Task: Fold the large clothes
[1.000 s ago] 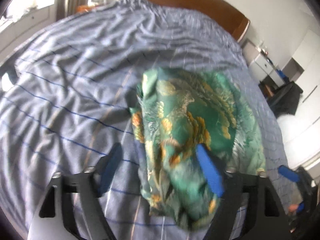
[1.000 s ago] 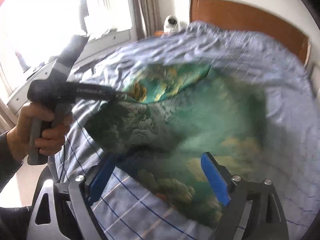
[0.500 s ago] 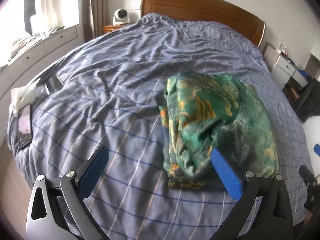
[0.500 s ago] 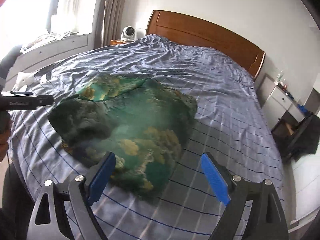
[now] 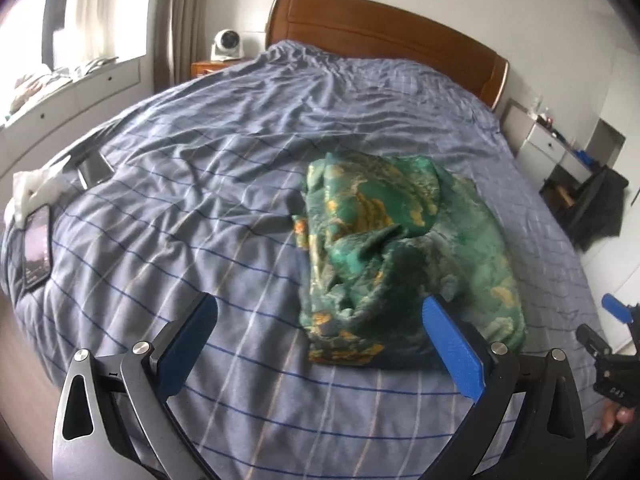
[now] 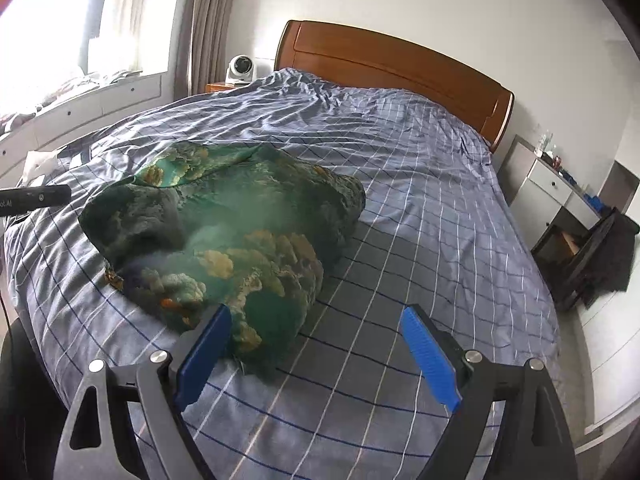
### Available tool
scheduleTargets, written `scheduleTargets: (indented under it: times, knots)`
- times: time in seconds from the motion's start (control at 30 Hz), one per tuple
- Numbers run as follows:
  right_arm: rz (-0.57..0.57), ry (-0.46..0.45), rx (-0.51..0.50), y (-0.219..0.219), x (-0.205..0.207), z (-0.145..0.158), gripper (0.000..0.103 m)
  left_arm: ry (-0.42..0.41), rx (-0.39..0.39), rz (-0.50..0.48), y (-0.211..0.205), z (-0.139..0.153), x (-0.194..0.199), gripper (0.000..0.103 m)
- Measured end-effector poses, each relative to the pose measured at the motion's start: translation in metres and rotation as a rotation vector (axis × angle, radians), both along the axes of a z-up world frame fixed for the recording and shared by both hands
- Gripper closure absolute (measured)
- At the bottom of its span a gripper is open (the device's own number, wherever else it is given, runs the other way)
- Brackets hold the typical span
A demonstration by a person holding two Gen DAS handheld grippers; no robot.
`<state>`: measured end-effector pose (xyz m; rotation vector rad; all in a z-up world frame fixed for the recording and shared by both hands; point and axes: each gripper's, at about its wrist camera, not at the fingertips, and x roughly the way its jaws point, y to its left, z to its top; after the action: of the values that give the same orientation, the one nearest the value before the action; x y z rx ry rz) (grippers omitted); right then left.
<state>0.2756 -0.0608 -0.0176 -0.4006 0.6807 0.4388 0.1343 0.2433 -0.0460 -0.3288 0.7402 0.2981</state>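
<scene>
Looking along both grippers, I see the green patterned garment (image 5: 404,248) lying bunched in a rough fold on the striped blue bedspread (image 5: 200,184), toward the foot edge of the bed and well short of the wooden headboard (image 5: 384,32). My left gripper (image 5: 320,344) hangs over the bedspread with its fingers released, nothing between them. My right gripper (image 6: 316,354) is spread wide too, gripping nothing. A phone (image 5: 38,246) rests at the bed's left edge.

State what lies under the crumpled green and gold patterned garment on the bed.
The green and gold patterned garment rests on the blue checked bedsheet. Whatever lies directly beneath the cloth is covered.
</scene>
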Motion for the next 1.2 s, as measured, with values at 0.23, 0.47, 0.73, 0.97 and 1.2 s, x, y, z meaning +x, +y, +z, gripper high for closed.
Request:
scheduleTargets:
  times: [0.23, 0.47, 0.73, 0.97, 1.2]
  knots:
    - [0.046, 0.007, 0.088, -0.024, -0.006, -0.011, 0.014, -0.005, -0.111, -0.046, 0.026, 0.008, 0.012, 0.001]
    - [0.038, 0.126, 0.157, -0.028, 0.007, -0.021, 0.014, -0.027, -0.329, -0.152, 0.064, 0.011, 0.068, 0.001]
    - [0.029, 0.253, 0.285, -0.029, 0.025, -0.027, 0.014, 0.111, -0.591, -0.162, 0.087, -0.074, 0.133, 0.001]
    - [-0.014, 0.363, 0.435, -0.044, 0.072, -0.041, 0.014, 0.149, -0.663, -0.263, 0.066, -0.111, 0.145, 0.0]
    - [0.001, 0.55, 0.603, -0.038, 0.136, -0.086, 0.014, 0.226, -0.704, -0.295, 0.065, -0.138, 0.156, 0.0]
